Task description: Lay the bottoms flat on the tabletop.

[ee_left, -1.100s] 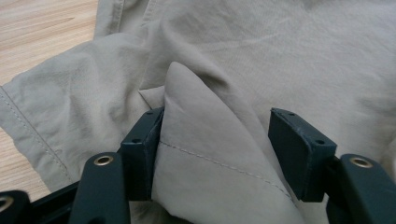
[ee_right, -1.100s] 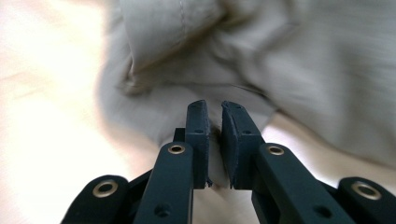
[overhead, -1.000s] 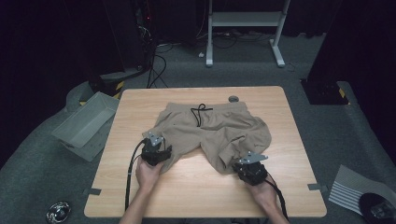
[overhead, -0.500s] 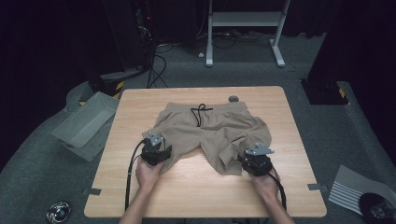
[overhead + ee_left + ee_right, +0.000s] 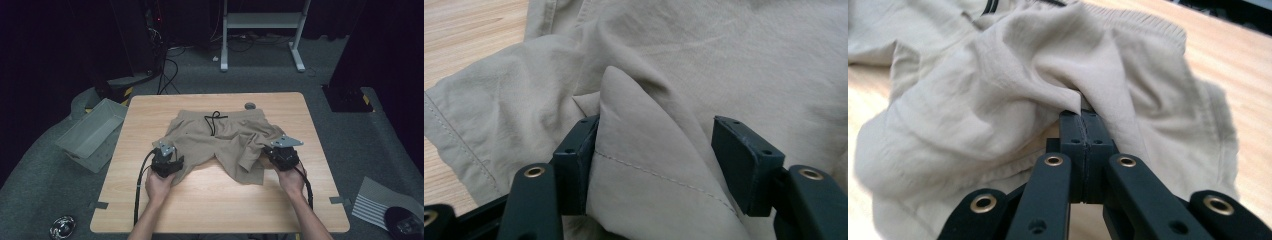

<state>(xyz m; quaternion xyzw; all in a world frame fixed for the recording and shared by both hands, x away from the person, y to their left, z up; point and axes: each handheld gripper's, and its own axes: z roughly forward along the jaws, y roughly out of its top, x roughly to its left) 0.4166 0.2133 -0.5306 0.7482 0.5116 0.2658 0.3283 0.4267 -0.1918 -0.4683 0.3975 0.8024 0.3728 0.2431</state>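
Note:
Khaki shorts with a black drawstring lie crumpled on the wooden table. My left gripper rests at the hem of the shorts' left leg. In the left gripper view its jaws stand apart around a raised fold, which touches one pad while the other stays clear. My right gripper is at the right leg. Its jaws have just closed, and in the right gripper view they are shut on a pinch of the shorts, which drapes over the tips.
A small grey round thing sits at the table's far edge behind the waistband. On the floor lie a grey bin at the left, cables behind it, a white stand beyond the table and striped paper at the right.
My right gripper moved away from the table's front edge, slightly right and up, pulling the right leg's fabric with it. The left gripper kept still.

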